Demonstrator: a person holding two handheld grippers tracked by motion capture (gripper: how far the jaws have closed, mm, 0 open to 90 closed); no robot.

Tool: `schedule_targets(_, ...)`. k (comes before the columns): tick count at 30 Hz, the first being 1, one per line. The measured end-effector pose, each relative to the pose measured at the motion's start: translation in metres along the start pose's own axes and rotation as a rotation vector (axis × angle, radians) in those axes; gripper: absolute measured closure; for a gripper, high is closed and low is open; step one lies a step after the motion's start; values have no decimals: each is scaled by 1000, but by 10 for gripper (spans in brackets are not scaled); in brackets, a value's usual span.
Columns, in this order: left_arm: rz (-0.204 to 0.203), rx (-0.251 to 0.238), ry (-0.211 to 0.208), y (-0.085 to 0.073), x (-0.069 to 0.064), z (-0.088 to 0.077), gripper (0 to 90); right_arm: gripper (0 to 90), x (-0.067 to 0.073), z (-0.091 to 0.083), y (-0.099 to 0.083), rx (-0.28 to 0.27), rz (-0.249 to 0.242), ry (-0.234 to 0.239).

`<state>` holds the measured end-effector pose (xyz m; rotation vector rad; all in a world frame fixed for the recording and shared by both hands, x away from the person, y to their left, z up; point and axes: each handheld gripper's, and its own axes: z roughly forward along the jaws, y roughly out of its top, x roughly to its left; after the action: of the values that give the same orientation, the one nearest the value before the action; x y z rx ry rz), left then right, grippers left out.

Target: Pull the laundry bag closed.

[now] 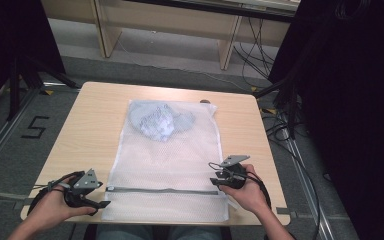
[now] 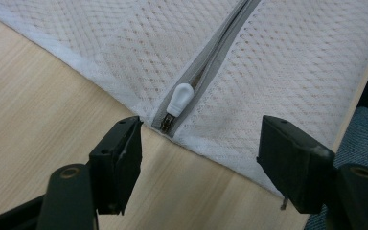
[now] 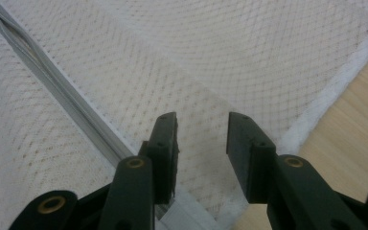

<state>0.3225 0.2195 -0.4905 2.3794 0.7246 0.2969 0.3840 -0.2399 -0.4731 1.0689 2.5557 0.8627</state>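
A white mesh laundry bag (image 1: 167, 160) lies flat on the wooden table (image 1: 95, 120), with a pale crumpled garment (image 1: 160, 120) inside its far end. A grey zipper (image 1: 165, 189) crosses the bag near the front edge. My left gripper (image 1: 102, 195) stands open at the zipper's left end. In the left gripper view the white zipper pull (image 2: 179, 98) lies just ahead of my left gripper (image 2: 201, 153), on the line between its wide-spread jaws. My right gripper (image 1: 214, 179) hovers at the zipper's right end. There the zipper (image 3: 67, 103) runs left of my right gripper (image 3: 201, 129), which is open over mesh.
A small dark object (image 1: 205, 101) sits at the table's far edge. Black stands (image 1: 25, 70) and cables (image 1: 285, 130) flank the table on the floor. A "5" mark (image 1: 34, 127) is on the floor at left. Wooden furniture legs (image 1: 107, 30) stand behind.
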Motion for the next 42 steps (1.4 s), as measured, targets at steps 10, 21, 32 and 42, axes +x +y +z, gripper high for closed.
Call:
schedule_targets(10,16,24,-2,-2,1,-2,312,643,3,1,3,-7,-27,-5)
schedule_targets(21,24,18,-4,-4,1,1,321,662,27,2,21,-21,-120,28)
schedule_targets(32,105,47,4,8,11,8,362,675,51,11,42,-6,-180,68)
schedule_targets(42,134,68,-36,13,20,15,385,671,61,21,58,-35,-244,124)
